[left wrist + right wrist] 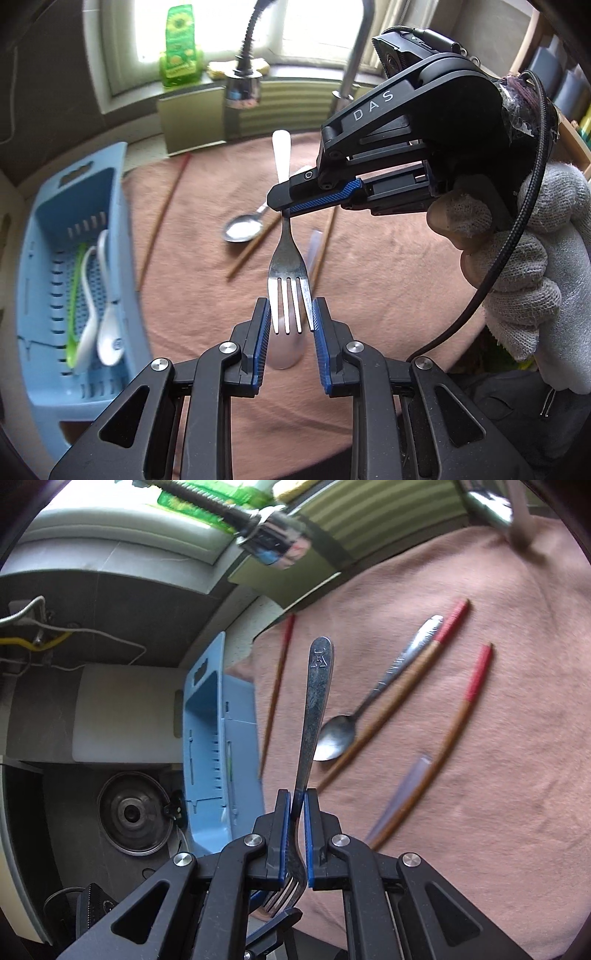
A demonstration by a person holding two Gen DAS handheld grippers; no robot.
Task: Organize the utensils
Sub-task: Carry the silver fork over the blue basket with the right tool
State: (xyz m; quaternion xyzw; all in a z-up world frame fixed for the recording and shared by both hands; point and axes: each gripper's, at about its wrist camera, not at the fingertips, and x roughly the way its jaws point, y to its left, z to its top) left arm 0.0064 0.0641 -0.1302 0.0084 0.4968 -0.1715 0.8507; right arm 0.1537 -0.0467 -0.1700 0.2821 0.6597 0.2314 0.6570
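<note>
Left wrist view: the left gripper [290,317] clamps the tines of a fork [287,258], while the right gripper [284,210] pinches its handle above the pink cloth [388,258]. A blue basket [48,258] holds white spoons [109,325].

Right wrist view: the right gripper [296,805] is closed on the fork [314,709]; a spoon [338,738] and chopsticks [454,720] lie on the cloth [498,775].

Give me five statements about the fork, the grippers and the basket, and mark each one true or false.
1. The right gripper is shut on the fork. True.
2. The left gripper grips the fork's handle. False: its pads flank the tines.
3. The blue basket holds white spoons. True.
4. The metal spoon lies in the basket. False: it lies on the pink cloth.
5. All chopsticks are in the basket. False: several lie on the cloth.
</note>
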